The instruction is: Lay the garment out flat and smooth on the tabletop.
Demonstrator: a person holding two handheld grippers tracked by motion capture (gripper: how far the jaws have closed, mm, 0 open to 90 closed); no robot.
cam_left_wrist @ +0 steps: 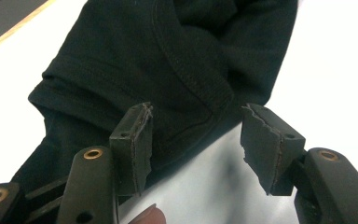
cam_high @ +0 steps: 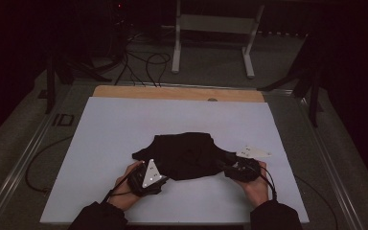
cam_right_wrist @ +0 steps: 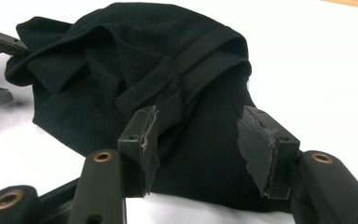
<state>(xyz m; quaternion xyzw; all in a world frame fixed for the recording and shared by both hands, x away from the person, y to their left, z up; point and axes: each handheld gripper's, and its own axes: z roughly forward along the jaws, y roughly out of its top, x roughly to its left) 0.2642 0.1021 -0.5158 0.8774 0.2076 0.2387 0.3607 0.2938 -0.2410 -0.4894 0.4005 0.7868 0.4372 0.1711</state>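
The high view looks forward and down from above the person's side, taking in the whole white desk (cam_high: 124,124) from far off. The left gripper view rides low and close behind its jaws, facing the black garment (cam_left_wrist: 168,56) toward 1 o'clock. The right gripper view, equally near, faces toward 11 o'clock (the other gripper's jaws peek in at 9 o'clock). All three views share the garment.

the black garment (cam_high: 187,155) is matt knit cloth with stitched hems, the white sheet (cam_high: 124,129) over the surface looks smooth and slightly shiny, bare wood strip (cam_high: 172,92) at the far edge, tongs' pads (cam_left_wrist: 137,140) are worn, ragged rubber
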